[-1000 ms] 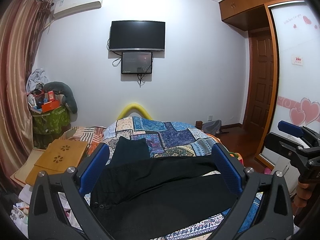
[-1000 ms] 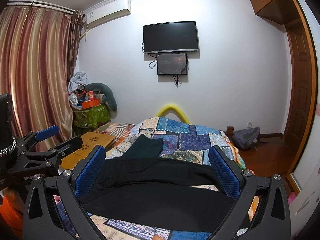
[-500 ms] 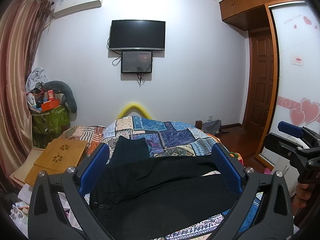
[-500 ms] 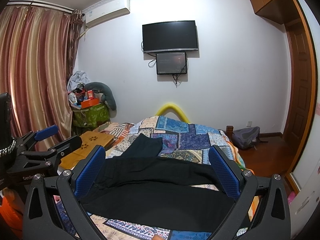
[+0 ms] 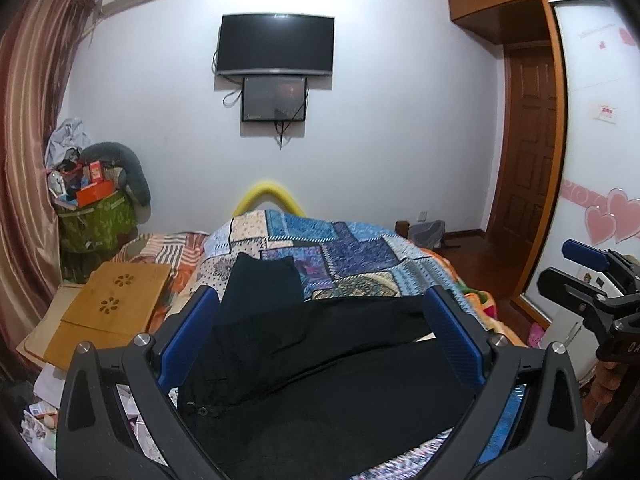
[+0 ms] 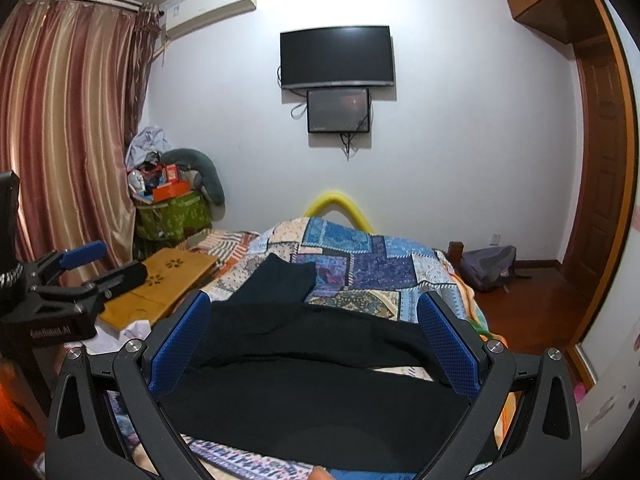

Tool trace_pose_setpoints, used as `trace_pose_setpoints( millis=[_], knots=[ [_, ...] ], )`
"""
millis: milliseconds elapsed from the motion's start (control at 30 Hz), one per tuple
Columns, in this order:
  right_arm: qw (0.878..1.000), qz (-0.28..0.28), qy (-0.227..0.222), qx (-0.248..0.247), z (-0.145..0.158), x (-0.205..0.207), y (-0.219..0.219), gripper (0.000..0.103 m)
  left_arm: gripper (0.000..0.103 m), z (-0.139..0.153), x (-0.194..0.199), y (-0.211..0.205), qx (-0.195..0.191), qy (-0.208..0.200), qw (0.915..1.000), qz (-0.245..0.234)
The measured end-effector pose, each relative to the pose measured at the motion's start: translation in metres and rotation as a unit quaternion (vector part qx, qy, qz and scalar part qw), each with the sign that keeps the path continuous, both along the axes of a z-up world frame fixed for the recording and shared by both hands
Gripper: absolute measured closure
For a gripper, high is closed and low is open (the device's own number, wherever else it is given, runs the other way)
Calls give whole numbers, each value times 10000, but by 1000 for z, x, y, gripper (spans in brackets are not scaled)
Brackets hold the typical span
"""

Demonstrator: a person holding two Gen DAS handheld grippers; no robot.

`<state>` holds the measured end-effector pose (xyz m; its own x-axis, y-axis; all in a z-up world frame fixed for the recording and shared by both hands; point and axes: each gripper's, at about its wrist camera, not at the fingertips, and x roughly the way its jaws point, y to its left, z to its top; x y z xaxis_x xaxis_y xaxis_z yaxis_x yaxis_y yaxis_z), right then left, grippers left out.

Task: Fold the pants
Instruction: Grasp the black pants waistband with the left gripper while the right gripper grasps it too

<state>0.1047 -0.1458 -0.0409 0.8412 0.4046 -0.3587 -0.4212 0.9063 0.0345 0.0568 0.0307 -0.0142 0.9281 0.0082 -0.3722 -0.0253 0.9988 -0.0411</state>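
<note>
Black pants (image 5: 320, 364) lie spread across the near end of the bed on a patchwork quilt (image 5: 340, 248); they also show in the right wrist view (image 6: 312, 384). The waistband with a button is at the left. A second dark folded garment (image 5: 262, 284) lies just beyond them. My left gripper (image 5: 320, 332) is open and empty, hovering above the pants. My right gripper (image 6: 314, 334) is open and empty too, above the pants further right. Each gripper shows at the edge of the other's view.
A wooden lap tray (image 5: 108, 304) lies at the bed's left side. A green bin (image 5: 96, 220) piled with clutter stands by the curtain. A TV (image 5: 276, 46) hangs on the far wall. A wooden door (image 5: 528, 152) and a grey bag (image 6: 488, 266) are at the right.
</note>
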Motion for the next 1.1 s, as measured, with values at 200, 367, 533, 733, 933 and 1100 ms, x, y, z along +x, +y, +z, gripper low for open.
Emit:
trace_pose_setpoints(
  millis=[200,367,533,733,933,1100],
  knots=[
    [9989,-171,319,-305,-24,53,0,1,0,-18,59,41,-120,296,9992,234],
    [9973,-137,442,-575,-43,89,3,1,0,-38,118,90,-191,718,9960,496],
    [9951,79,766,-614,-65,134,6,1,0,-68,173,129,207,1007,9895,1014],
    [9905,368,1008,-861,-98,180,15,1,0,-136,232,182,390,1791,9767,1114],
    [9795,679,1557,-1084,-131,226,25,1,16,-217,255,236,104,2642,9543,1391],
    [9632,1084,2100,-1283,-160,258,39,14,35,-264,262,264,-378,3221,9362,1352]
  ],
)
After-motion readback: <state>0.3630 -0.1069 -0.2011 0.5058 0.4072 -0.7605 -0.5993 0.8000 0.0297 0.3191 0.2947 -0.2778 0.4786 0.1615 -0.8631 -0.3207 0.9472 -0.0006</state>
